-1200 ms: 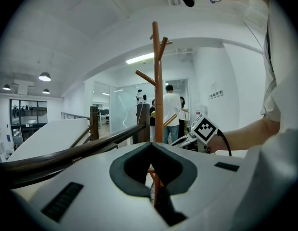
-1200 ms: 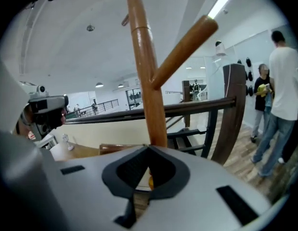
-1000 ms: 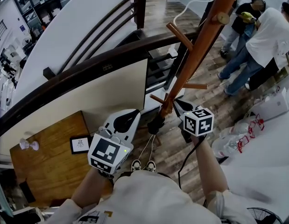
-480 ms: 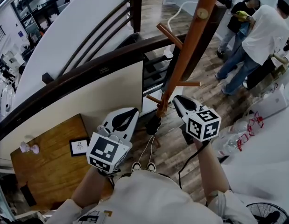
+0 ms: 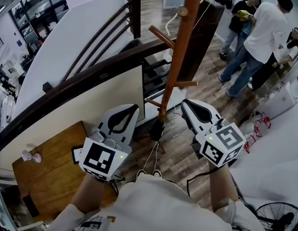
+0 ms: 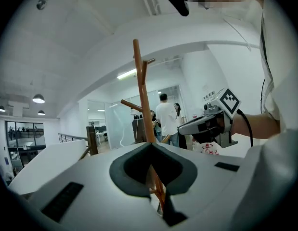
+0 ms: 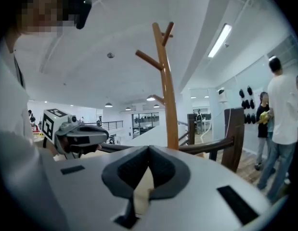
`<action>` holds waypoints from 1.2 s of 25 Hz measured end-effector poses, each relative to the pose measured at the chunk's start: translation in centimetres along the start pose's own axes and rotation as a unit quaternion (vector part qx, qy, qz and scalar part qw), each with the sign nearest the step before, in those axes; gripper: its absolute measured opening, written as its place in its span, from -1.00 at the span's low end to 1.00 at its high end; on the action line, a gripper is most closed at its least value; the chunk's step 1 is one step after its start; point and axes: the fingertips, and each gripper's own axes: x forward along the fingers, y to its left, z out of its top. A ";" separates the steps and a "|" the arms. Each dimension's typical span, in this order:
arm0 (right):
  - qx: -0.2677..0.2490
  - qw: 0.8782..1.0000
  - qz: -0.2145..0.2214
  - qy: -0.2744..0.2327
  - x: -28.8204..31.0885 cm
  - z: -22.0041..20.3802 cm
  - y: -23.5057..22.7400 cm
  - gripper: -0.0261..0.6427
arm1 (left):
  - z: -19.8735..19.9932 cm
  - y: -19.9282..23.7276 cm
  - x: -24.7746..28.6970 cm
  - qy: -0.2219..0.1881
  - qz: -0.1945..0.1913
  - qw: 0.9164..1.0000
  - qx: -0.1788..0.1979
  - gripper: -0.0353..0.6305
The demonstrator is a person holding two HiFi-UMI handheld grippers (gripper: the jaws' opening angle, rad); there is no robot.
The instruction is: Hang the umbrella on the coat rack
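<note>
The wooden coat rack (image 5: 176, 61) rises between my two grippers, with short pegs (image 5: 161, 36) sticking out of its pole. A dark folded bundle that looks like the umbrella (image 5: 157, 129) hangs low against the pole; which peg holds it is hidden. My left gripper (image 5: 132, 109) is left of the pole, shut and empty. My right gripper (image 5: 187, 103) is right of the pole, also shut and empty. The rack (image 6: 141, 100) stands ahead of the left gripper (image 6: 149, 145) in its own view. The right gripper view shows the rack (image 7: 167, 90) beyond the right gripper (image 7: 149, 148).
A dark curved stair railing (image 5: 76, 83) runs behind the rack. A wooden table (image 5: 52, 162) with a small framed card is at the lower left. A white table (image 5: 276, 158) with bags is at the right, a fan (image 5: 278, 220) beside it. People (image 5: 257, 37) stand at the back right.
Both grippers have drawn back from the pole and the dark bundle; the right one has moved right and down. The bundle stays hanging by the pole.
</note>
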 end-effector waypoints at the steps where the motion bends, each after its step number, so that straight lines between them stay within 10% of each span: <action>1: -0.002 1.000 0.000 -0.009 -0.6 0.6 0.3 -0.91 | 0.5 -0.2 -0.2 -0.005 -0.003 1.000 -0.003 -0.88; 30: -0.003 1.000 -0.013 0.015 -5.0 -3.1 4.0 -0.91 | -1.3 -2.5 -3.2 0.018 -0.005 1.000 -0.001 -0.88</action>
